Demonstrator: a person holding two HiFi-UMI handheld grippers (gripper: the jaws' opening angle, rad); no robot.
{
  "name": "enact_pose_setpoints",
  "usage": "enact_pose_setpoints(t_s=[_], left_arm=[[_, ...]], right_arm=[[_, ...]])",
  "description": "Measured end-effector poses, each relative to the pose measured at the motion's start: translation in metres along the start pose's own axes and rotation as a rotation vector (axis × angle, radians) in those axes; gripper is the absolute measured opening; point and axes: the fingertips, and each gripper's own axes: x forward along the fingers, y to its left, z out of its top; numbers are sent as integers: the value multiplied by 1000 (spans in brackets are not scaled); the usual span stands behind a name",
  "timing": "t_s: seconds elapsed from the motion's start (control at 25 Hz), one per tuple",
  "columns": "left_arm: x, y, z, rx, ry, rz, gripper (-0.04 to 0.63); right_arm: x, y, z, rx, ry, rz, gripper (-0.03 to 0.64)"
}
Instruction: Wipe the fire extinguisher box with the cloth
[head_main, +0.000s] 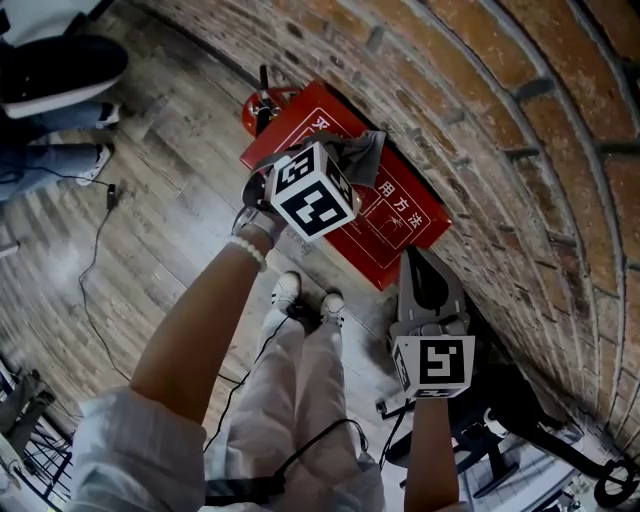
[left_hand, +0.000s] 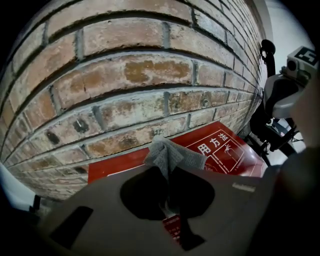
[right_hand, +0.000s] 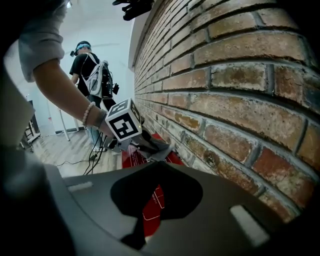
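Red ext. box (head_main: 398, 238) lengthwise along wall (head_main: 480, 110); L claw (left_hand: 169, 192) grips cloth (left_hand: 167, 155).

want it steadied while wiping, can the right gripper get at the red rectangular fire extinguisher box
Probably yes: the right gripper hangs empty just off the near end of the red rectangular fire extinguisher box, nothing between them. The left gripper, shut on the grey cloth, is farther along.

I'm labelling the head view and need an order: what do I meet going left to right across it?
Dark shoe → cable on the floor → left gripper → right gripper.
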Motion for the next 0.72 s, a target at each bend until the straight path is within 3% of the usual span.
enact_pose_setpoints(t_s=[0.72], left_arm=[[-26, 74, -37, -100, 1, 128, 14]], right_arm=[[23, 13, 10, -15, 8, 27, 9]])
